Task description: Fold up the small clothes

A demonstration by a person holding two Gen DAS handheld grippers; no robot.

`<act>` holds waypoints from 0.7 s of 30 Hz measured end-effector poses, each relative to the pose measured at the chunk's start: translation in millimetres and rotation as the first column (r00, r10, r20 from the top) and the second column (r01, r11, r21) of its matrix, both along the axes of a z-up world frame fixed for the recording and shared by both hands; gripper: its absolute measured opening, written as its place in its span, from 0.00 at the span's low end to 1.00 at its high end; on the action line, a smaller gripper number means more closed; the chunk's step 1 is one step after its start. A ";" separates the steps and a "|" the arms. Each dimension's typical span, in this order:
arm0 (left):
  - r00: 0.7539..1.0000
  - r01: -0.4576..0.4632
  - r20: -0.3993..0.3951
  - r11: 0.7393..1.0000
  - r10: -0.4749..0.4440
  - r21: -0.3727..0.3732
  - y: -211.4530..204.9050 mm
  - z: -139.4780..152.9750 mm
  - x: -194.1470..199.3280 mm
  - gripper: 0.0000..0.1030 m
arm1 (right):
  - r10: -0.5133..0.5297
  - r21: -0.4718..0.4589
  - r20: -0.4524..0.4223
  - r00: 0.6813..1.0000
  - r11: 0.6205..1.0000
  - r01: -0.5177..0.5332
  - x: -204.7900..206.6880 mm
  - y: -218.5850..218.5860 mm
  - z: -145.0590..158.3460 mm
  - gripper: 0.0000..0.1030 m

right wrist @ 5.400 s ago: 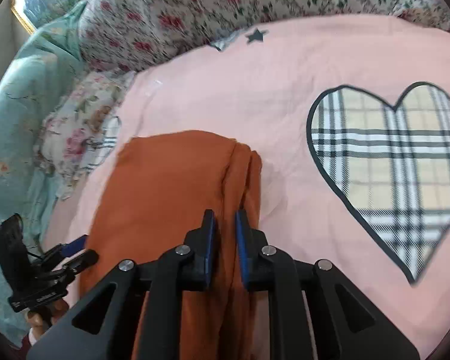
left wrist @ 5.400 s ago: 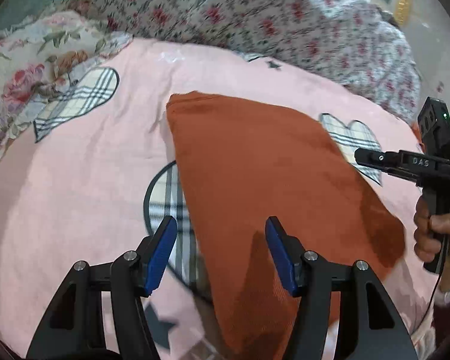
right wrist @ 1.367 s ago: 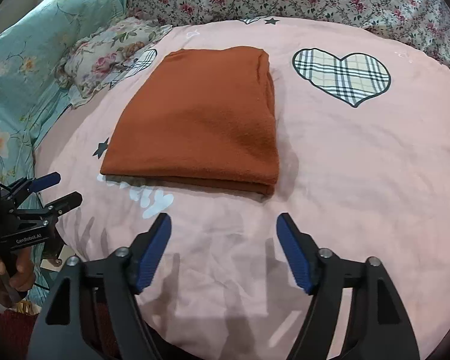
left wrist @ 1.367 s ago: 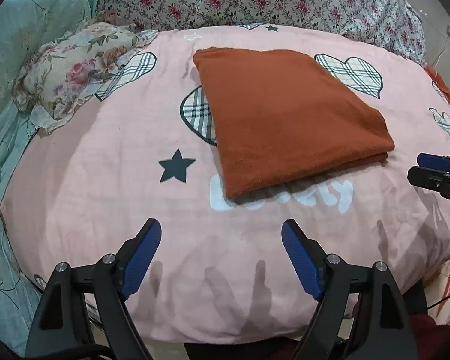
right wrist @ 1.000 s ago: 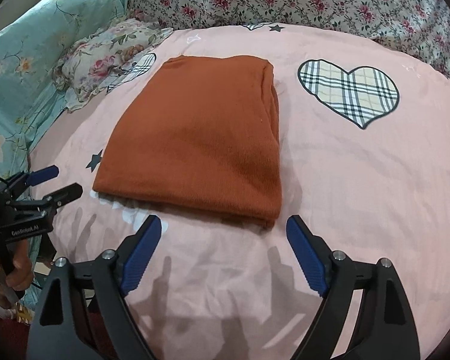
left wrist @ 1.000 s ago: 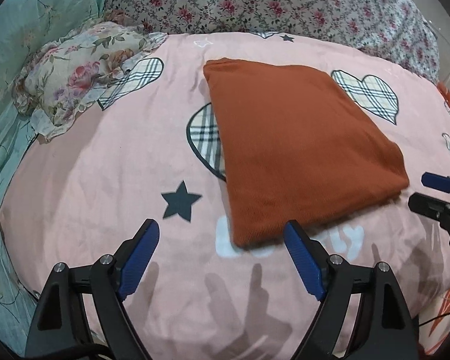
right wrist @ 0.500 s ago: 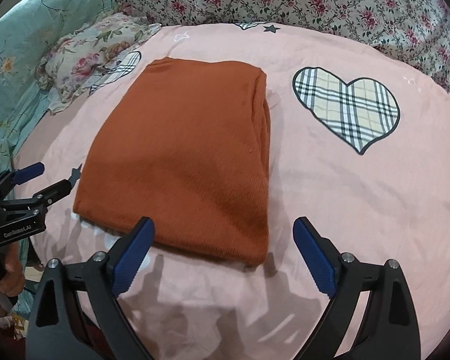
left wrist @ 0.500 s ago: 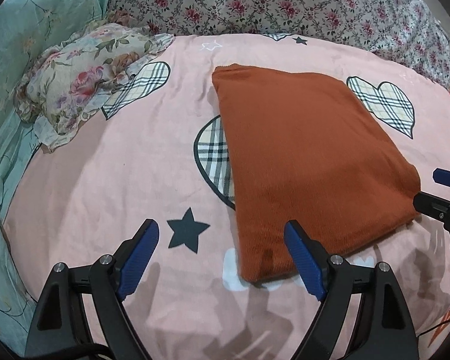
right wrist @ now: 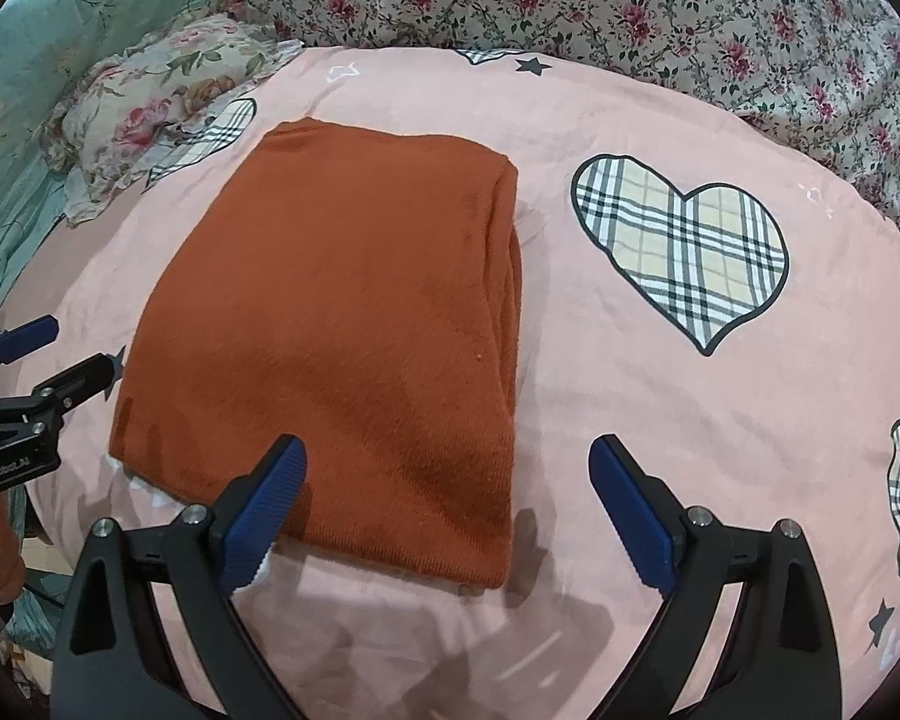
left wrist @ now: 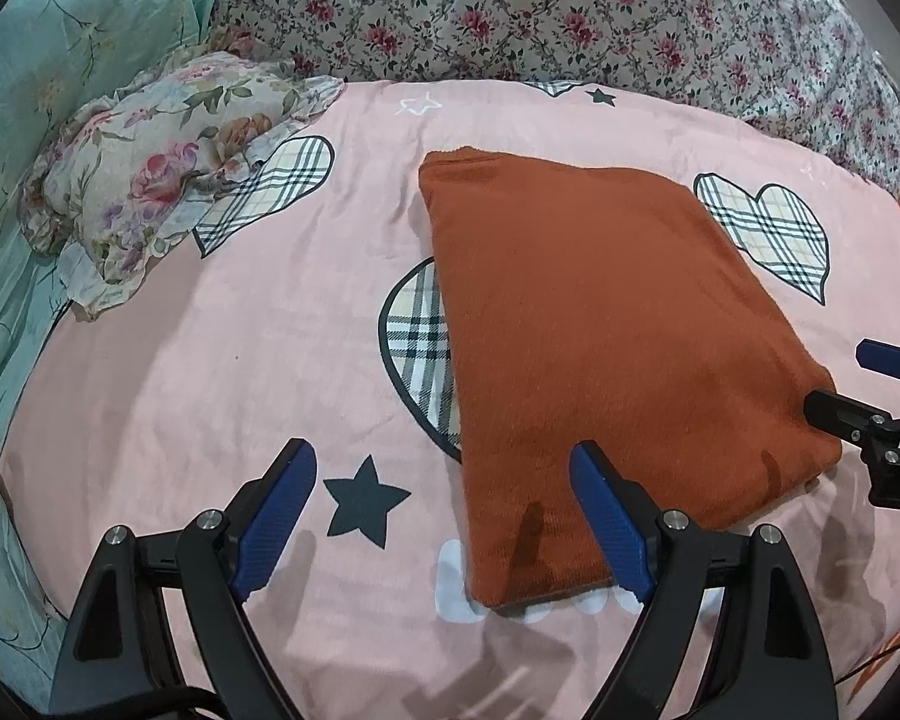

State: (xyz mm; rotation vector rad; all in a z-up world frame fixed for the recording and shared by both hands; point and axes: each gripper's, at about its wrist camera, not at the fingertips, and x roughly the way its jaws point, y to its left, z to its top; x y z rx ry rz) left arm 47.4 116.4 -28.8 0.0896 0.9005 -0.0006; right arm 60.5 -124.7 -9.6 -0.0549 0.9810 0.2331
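Observation:
A rust-orange knit garment (left wrist: 606, 348) lies folded into a flat rectangle on the pink bedsheet (left wrist: 240, 372). It also shows in the right wrist view (right wrist: 354, 336), with stacked layers along its right edge. My left gripper (left wrist: 444, 510) is open and empty, hovering over the garment's near left corner. My right gripper (right wrist: 450, 498) is open and empty, straddling the garment's near right corner. The right gripper shows at the right edge of the left wrist view (left wrist: 864, 384), and the left gripper at the left edge of the right wrist view (right wrist: 48, 360).
A floral pillow (left wrist: 150, 162) lies at the back left. A floral quilt (left wrist: 540, 18) is bunched along the back and a teal blanket (left wrist: 42, 60) at the far left. Plaid hearts (right wrist: 684, 246) and stars are printed on the sheet.
Both grippers have come forward and lower toward the garment's near edge, which now fills more of each view. Both stay open; the garment has not moved.

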 end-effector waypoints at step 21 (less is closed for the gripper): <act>1.000 -0.003 -0.008 1.000 0.003 -0.005 -7.6 -3.8 16.5 0.85 | -0.001 -0.019 0.021 1.000 1.000 0.001 12.1 0.5 3.3 0.93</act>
